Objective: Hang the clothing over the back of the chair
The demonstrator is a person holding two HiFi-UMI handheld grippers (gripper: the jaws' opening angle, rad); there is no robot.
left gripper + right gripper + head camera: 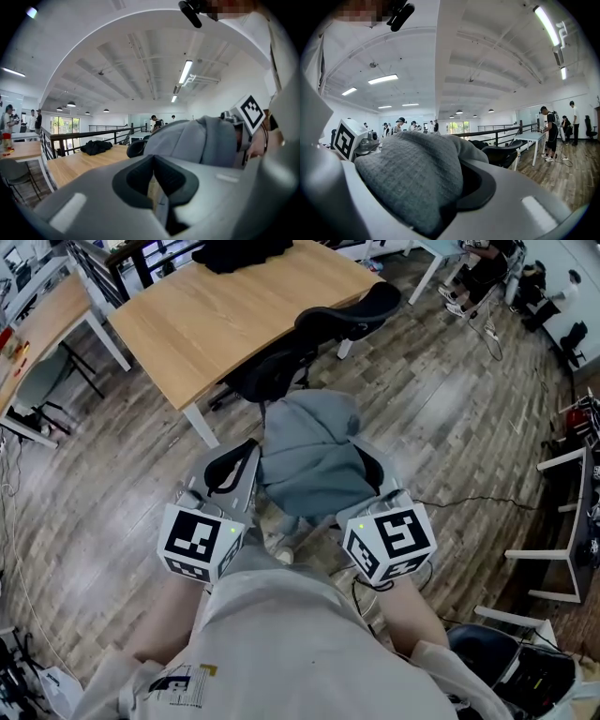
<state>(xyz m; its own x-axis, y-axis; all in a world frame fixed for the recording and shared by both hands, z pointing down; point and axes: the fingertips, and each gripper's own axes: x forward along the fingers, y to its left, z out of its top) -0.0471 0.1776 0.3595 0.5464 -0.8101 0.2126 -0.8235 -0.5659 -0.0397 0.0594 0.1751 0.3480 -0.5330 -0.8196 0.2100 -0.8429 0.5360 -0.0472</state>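
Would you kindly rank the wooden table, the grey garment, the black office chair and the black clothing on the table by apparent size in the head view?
1. wooden table
2-3. black office chair and grey garment: look alike; the garment is nearer, so unranked
4. black clothing

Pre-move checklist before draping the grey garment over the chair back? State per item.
1. Right hand-held gripper clamped on grey garment: ok.
2. Left hand-held gripper gripping the garment: cannot tell; cloth shows beside its jaws.
3. Chair back bare: ok.
4. Chair back nearest the garment: not ok; the seat lies nearer.
5. Garment hem clear of the floor: cannot tell.
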